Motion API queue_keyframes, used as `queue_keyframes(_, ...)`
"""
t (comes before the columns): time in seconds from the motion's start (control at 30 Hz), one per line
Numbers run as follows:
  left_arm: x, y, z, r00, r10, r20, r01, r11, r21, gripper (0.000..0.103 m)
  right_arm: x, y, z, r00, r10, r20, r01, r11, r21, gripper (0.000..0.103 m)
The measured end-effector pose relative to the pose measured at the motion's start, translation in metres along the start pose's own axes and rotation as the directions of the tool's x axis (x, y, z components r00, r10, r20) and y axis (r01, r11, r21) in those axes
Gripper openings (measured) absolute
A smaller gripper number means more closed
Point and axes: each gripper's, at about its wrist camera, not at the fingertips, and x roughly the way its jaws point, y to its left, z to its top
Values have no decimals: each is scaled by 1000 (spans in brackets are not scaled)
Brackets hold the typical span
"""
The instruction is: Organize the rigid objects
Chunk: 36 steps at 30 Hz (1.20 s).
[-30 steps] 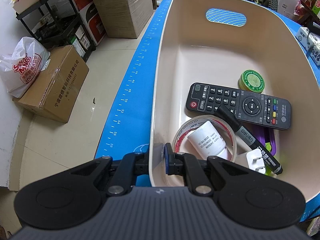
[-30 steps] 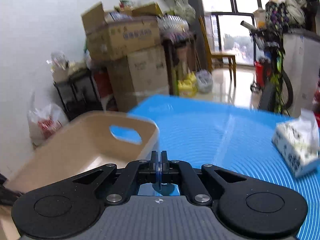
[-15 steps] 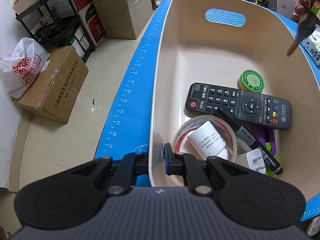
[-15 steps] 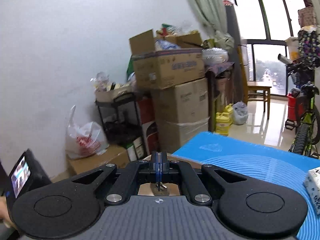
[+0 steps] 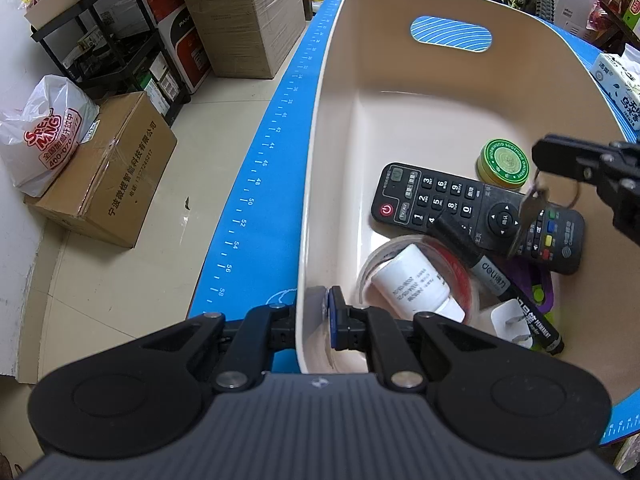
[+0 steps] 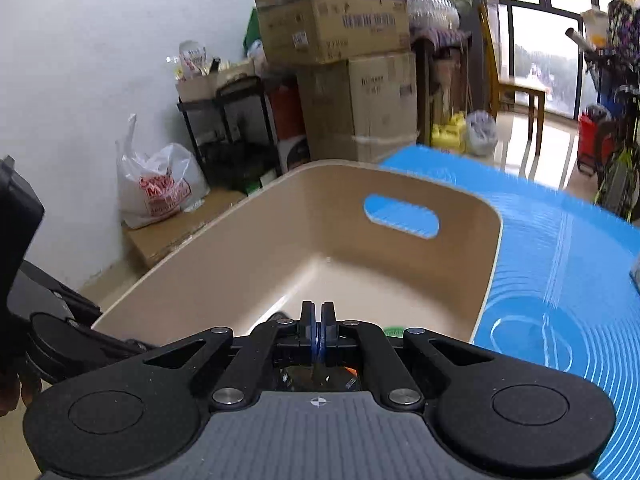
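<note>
Item: beige bin (image 5: 320, 184) on the blue-matted bench (image 5: 256, 216), handle slot at 12 o'clock.

Contents, left-wrist view: remote (image 5: 440, 204) at centre; green tin (image 5: 505, 162) at 1 o'clock of it; marker (image 5: 496, 280) lying across the remote's near edge; white bottle (image 5: 412, 284) inside a tape roll (image 5: 372, 264) at 7 o'clock; white plug (image 5: 510, 320) at 5 o'clock, beside a purple item I could not identify.

My left hand-held gripper (image 5: 316, 316) was pinching the bin's near wall, one finger outside, one inside, steadying it.

My right hand-held gripper (image 5: 538, 172) was pressed together on a key ring, entering from 3 o'clock. The key (image 5: 528, 216) hung below it over the remote's right end, apart from it as far as I could tell. In the right-wrist view the pads (image 6: 307, 328) met on a thin blue-lit edge; the key itself was hidden under them.

Step judged: lowering the key into the bin; release not yet made.

Risks:
- Key dropped from height could bounce off the remote's hard face and skid under the marker.
- Ring could snag on a pad at opening and drag with the hand-held gripper.
- Left grip pulling sideways could tilt the bin and slide the contents together.
</note>
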Motion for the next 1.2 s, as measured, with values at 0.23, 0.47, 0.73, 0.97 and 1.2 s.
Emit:
queue_keyframes(0.23,-1,0,-2,1000,10,3,-10,1000,10,16,-9,-5,-1,998,-19,-62,24,996,82,51)
queue_keyframes(0.47,-31,-8,-10,997,-1,71,-1,1000,22,74,-50,-1,-3,993,-98,-60,104,989,105,85)
queue_keyframes(0.73,-86,-27,-31,988,-24,152,20,999,30,76,-122,0,-22,980,-183,-79,196,959,203,96)
queue_keyframes(0.97,-137,-47,-57,975,-49,216,36,998,60,76,-190,7,-47,967,-246,-61,253,939,231,96)
queue_keyframes(1.2,-180,-68,-87,964,-76,256,57,995,81,76,-255,22,-64,955,-294,-24,292,929,228,96)
